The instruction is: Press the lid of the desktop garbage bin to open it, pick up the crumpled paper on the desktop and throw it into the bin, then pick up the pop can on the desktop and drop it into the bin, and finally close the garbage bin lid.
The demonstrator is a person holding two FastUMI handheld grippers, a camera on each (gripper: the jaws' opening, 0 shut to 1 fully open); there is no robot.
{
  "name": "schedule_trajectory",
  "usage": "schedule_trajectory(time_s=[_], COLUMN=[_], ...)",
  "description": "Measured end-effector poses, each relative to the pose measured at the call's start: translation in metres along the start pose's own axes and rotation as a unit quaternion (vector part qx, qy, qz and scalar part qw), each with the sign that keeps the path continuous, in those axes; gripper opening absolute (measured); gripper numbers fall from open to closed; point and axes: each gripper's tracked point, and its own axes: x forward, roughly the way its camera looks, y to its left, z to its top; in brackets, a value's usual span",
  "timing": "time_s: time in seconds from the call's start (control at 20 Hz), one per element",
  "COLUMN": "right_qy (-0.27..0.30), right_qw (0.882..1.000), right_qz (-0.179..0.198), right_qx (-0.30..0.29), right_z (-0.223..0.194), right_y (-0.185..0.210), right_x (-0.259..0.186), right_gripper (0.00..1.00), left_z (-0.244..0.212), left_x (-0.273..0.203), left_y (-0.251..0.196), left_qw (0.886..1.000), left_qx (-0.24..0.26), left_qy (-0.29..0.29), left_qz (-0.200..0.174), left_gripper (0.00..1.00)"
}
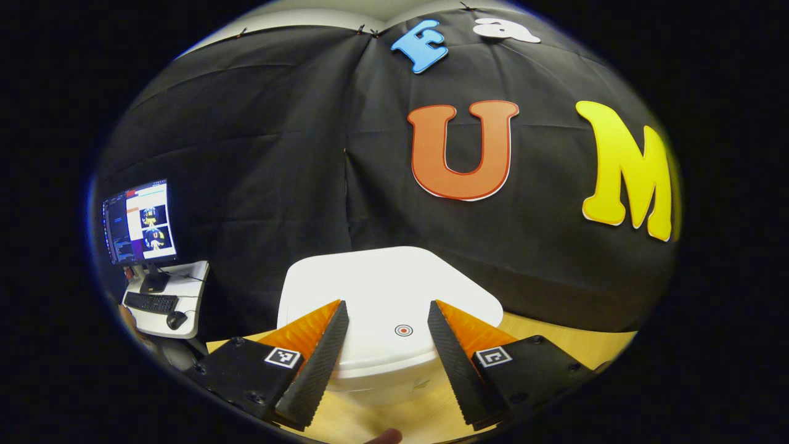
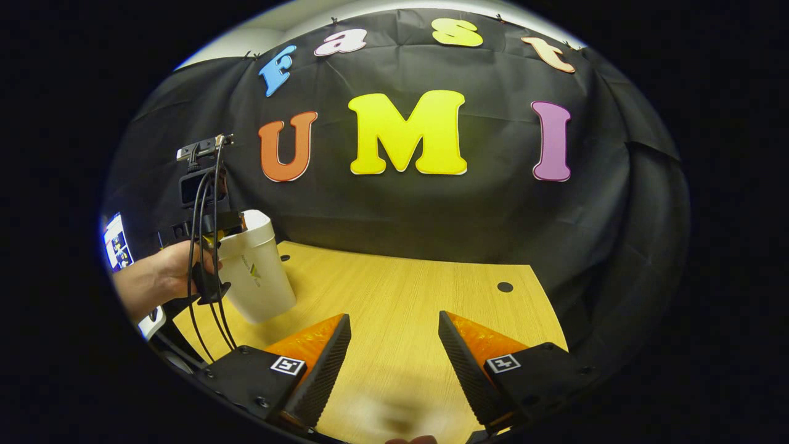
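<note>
The garbage bin (image 1: 385, 320) is white and plastic, with a rounded, flat lid (image 1: 382, 290) that lies shut and carries a small red-and-black target mark near its front edge. In the right gripper view the bin (image 2: 259, 277) stands on the left part of the wooden tabletop (image 2: 419, 308), narrowing toward its base, a faint logo on its side. The left gripper (image 1: 387, 336) hangs just above the lid, its fingers (image 1: 320, 364) spread apart with the target mark between them; whether they touch the lid cannot be told. In the right gripper view this same gripper (image 2: 206, 203) sits over the bin's top, cables trailing down, held by a hand (image 2: 163, 271) reaching in from the left. The right gripper (image 2: 394, 357) hovers over bare tabletop, well apart from the bin, its fingers (image 2: 323, 367) open and empty. A monitor (image 1: 140, 222), keyboard (image 1: 151, 302) and mouse (image 1: 175, 319) sit on a side desk (image 1: 191, 277) beyond the booth wall.
</note>
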Motion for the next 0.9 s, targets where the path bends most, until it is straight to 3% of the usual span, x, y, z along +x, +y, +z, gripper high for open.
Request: schedule_trajectory(time_s=[0.3, 0.5, 0.75, 0.9], right_qy=[-0.033, -0.059, -0.11, -0.144], right_qw=[0.999, 0.998, 0.993, 0.988], right_qz=[-0.005, -0.013, -0.037, -0.061], right_qx=[0.011, 0.01, 0.006, 0.0], right_z=[0.018, 0.034, 0.067, 0.088], right_y=[0.014, 0.025, 0.034, 0.037], right_x=[-0.002, -0.007, -0.019, -0.03], right_gripper=[0.9, 0.91, 0.91, 0.91], left_z=[0.008, 0.047, 0.087, 0.108], left_x=[-0.004, -0.023, -0.061, -0.098], left_y=[-0.004, -0.004, -0.016, -0.022], left_qw=[0.999, 0.994, 0.981, 0.968], left_qx=[-0.01, 0.006, 0.021, 0.018], left_qy=[-0.002, -0.048, -0.093, -0.114], left_qz=[-0.053, -0.093, -0.168, -0.224], left_gripper=[0.87, 0.89, 0.91, 0.95])
